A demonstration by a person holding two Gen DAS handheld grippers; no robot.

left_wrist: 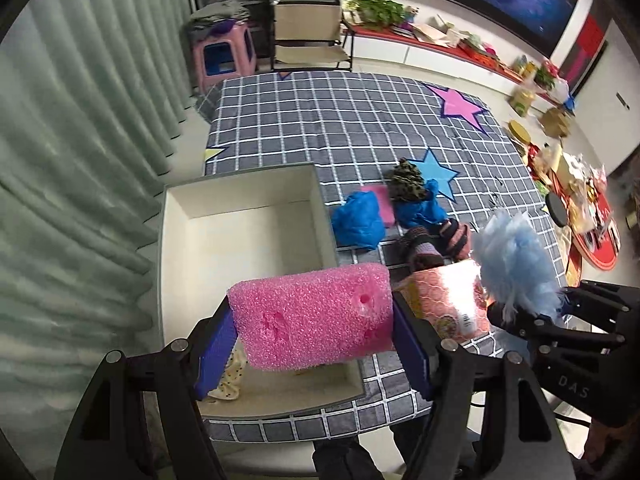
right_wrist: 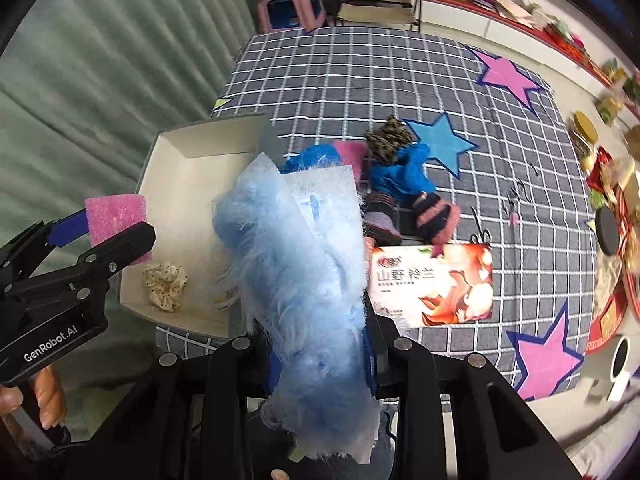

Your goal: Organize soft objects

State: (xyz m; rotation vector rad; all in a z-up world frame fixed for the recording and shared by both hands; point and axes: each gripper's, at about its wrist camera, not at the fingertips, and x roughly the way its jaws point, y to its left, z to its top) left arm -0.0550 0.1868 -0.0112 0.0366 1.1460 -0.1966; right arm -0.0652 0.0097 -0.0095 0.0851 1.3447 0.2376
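Clamped between the left gripper's (left_wrist: 314, 334) blue pads, a pink sponge (left_wrist: 312, 316) hangs over the white box (left_wrist: 176, 240). Only the right wrist view shows the dotted scrunchie (right_wrist: 166, 286) lying whole in that box and the right gripper (right_wrist: 320, 356) pinched narrow on a fluffy blue duster (right_wrist: 296, 264). Box and remaining soft things sit on a grey checked cloth (left_wrist: 360, 120) with stars, green curtains (left_wrist: 80, 140) beside.

The left gripper (right_wrist: 116, 236) bears "GenRobot.AI" in white on its black body. The right gripper (left_wrist: 516, 316) shows "DAS". A tissue pack (right_wrist: 432, 284) carries the Chinese characters "山野铃兰".
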